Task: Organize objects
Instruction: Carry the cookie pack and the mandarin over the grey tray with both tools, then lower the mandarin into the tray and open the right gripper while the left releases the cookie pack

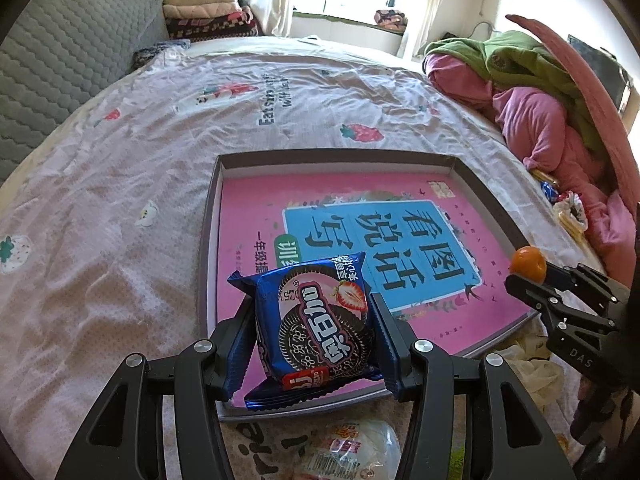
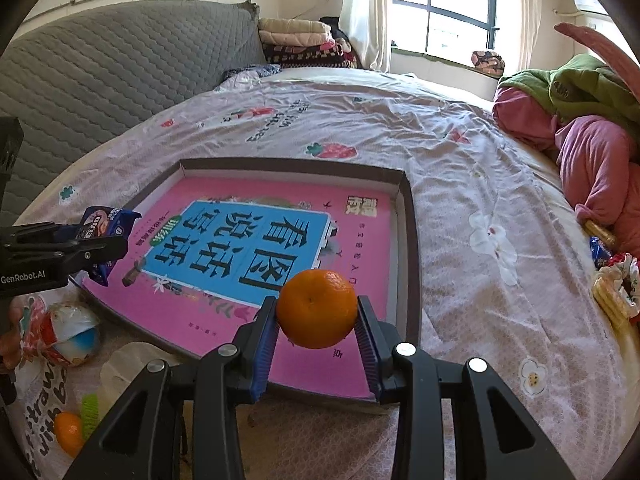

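Two tools: both are loaded and both hang over the tray, so the two items look meant to go in together.
Left tool (image 1: 314,334): pinches the cookie pack (image 1: 316,320) by its side seams, flat face up, likely so that it can be laid flat.
Right tool (image 2: 317,320): pinches the orange (image 2: 317,308) across its middle, both pads on the peel, which keeps the round fruit from rolling out.
Tray (image 2: 412,240): lies on the bed (image 1: 120,200), with low walls that should stop the orange rolling away; a pink book (image 2: 248,248) covers its floor.
Task things: pack over the tray's near-left corner, orange over its near-right part, neither touching the book.
Left to sort: a wrapped snack (image 2: 70,330) and a second orange (image 2: 68,432) lie on the bed near the tray; more snacks (image 2: 612,280) sit by the pink bedding (image 2: 600,168).
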A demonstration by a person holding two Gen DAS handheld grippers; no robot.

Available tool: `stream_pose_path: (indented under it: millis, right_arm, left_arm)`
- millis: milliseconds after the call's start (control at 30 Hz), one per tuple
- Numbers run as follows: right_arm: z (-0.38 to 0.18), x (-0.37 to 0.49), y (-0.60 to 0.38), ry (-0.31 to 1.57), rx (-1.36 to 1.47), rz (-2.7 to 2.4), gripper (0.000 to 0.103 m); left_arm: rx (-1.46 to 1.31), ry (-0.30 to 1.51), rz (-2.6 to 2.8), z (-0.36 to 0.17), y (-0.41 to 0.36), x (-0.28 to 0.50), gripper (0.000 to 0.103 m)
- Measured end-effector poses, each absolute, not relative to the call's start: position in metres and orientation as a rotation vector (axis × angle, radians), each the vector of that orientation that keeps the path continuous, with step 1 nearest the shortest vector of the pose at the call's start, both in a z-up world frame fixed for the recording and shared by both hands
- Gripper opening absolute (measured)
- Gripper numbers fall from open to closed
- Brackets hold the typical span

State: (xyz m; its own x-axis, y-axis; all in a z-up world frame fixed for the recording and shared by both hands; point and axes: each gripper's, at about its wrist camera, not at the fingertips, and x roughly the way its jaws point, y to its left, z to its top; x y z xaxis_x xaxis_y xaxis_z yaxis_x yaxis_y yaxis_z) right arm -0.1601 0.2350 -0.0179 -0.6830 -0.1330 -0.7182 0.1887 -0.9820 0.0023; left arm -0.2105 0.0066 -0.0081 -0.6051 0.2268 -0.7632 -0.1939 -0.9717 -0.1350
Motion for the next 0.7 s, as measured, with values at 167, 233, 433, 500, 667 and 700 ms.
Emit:
stream_pose_path:
  millis: [167, 233, 433, 500, 667, 700]
  right_arm:
    - [-0.023, -0.161, 0.233, 0.1, 1.18, -2.711, 0.038]
    - [-0.024, -0.162, 0.234, 0.093, 1.187, -2.709, 0.038]
    - [-0.029, -0.164, 0.236, 0.066, 1.216, -2.698, 0.038]
    - [-0.029, -0.164, 0.237, 0.057, 1.22, -2.695, 0.038]
    - [-0.029, -0.164, 0.239, 0.05, 1.224, -2.7, 0.038]
    - [-0.029, -0.164, 0.239, 0.048, 1.224, -2.701, 0.038]
  left_arm:
    - [-1.266, -0.037, 2.603, -0.013, 0.011, -0.211, 0.055]
    - [-1.276, -0.039, 2.593, -0.016, 0.012, -0.211, 0.055]
    - [-1.287, -0.031, 2.58, -0.021, 0.014, -0.211, 0.055]
    - [-1.292, -0.029, 2.578, -0.022, 0.014, -0.212, 0.055]
    - [-1.299, -0.03, 2.577, -0.023, 0.015, -0.212, 0.055]
    - [-1.299, -0.03, 2.576, -0.023, 0.015, -0.212, 0.055]
